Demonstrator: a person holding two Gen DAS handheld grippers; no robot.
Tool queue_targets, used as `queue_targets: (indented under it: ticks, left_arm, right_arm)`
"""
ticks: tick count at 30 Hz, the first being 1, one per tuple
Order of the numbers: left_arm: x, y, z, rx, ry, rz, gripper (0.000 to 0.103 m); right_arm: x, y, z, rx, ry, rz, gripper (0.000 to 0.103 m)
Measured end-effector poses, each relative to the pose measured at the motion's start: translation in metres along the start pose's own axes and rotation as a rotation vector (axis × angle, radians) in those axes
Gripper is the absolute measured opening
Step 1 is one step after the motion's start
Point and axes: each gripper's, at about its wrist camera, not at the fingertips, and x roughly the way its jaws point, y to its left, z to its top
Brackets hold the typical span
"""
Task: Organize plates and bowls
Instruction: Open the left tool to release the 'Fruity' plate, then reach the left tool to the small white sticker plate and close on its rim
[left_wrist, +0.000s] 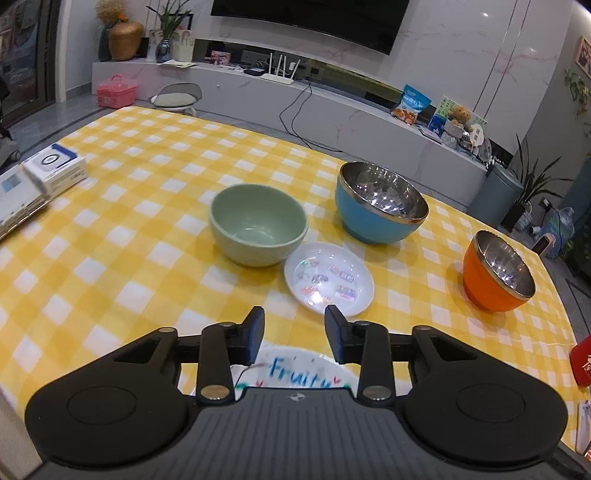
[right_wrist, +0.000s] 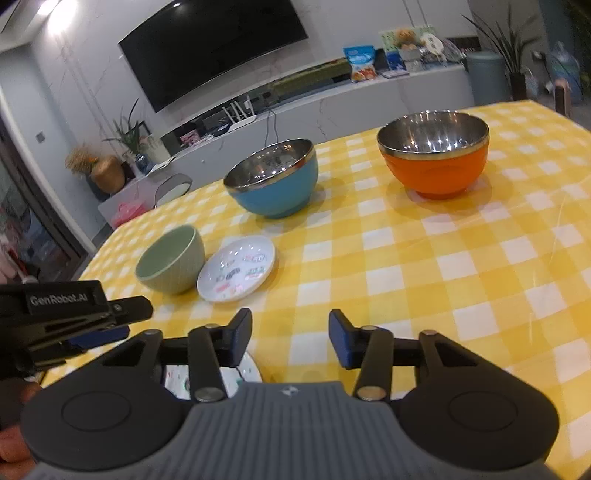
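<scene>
Left wrist view, left gripper (left_wrist: 294, 334) parted and empty above lettered plate (left_wrist: 295, 371), right gripper (right_wrist: 290, 338) likewise, wide free checkered tablecloth (right_wrist: 424, 266), glossy round green bowl (left_wrist: 258, 225) touching small plate (left_wrist: 328, 277)

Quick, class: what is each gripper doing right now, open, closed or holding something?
Left gripper: open, holding nothing.
Right gripper: open, holding nothing.

The tablecloth (left_wrist: 147, 177) is checked yellow and white; the green bowl (left_wrist: 258, 225) is pale sage inside and out; the blue bowl (left_wrist: 376, 221) and orange bowl (left_wrist: 491, 284) have mirror-steel linings. The saucer (left_wrist: 328, 278) is white with small coloured prints; the plate (left_wrist: 295, 369) is white with blue lettering. Both grippers' pads (right_wrist: 341, 339) are dark blue on black fingers.
</scene>
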Motion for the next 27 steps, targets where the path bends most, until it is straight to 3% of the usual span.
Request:
queue_targets:
  ticks: [7, 24, 27]
  left_arm:
    - [0.032, -0.002, 0.012, -0.038, 0.037, -0.010, 0.049]
    - [0.097, 0.004, 0.026, -0.110, 0.106, -0.026, 0.049]
    - [0.101, 0.005, 0.027, -0.115, 0.097, -0.019, 0.045]
  right_arm:
    - [0.025, -0.001, 0.016, 0.026, 0.007, 0.005, 0.050]
    - [0.098, -0.002, 0.040, 0.076, 0.066, 0.009, 0.051]
    - [0.102, 0.000, 0.043, 0.066, 0.055, 0.007, 0.052]
